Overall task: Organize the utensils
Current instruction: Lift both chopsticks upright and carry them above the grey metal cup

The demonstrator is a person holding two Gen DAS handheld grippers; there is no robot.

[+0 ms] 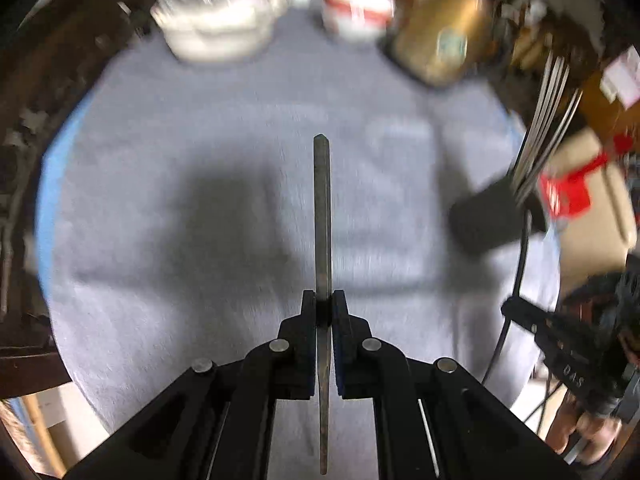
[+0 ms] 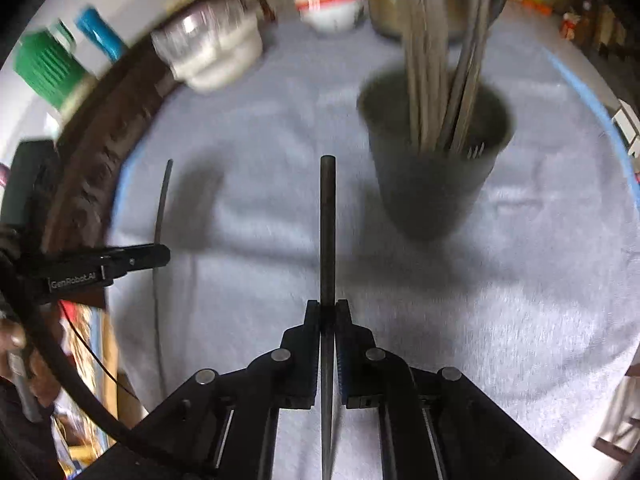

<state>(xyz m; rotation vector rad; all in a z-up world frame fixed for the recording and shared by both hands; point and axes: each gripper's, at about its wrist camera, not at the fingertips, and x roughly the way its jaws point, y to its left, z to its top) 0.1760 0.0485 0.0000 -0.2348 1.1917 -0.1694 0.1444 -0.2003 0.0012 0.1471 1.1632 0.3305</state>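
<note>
My left gripper [image 1: 323,300] is shut on a thin metal utensil handle [image 1: 322,208] that sticks forward above the grey cloth [image 1: 200,120]. My right gripper [image 2: 328,308] is shut on another slim metal utensil [image 2: 328,224], seen edge-on. A dark cup [image 2: 432,184] holding several metal utensils [image 2: 440,60] stands ahead and right of the right gripper. In the left wrist view that cup [image 1: 488,220] sits at the right with its utensils [image 1: 544,120] rising out. In the right wrist view the left gripper [image 2: 160,256] reaches in from the left with its utensil [image 2: 162,200].
At the far edge of the cloth stand a white container with a clear top [image 1: 216,20], a white bowl with a red band [image 1: 356,8] and a brass-coloured vessel [image 1: 444,36]. A dark wooden rim [image 2: 100,152] borders the cloth on the left. Clutter lies beyond the right edge.
</note>
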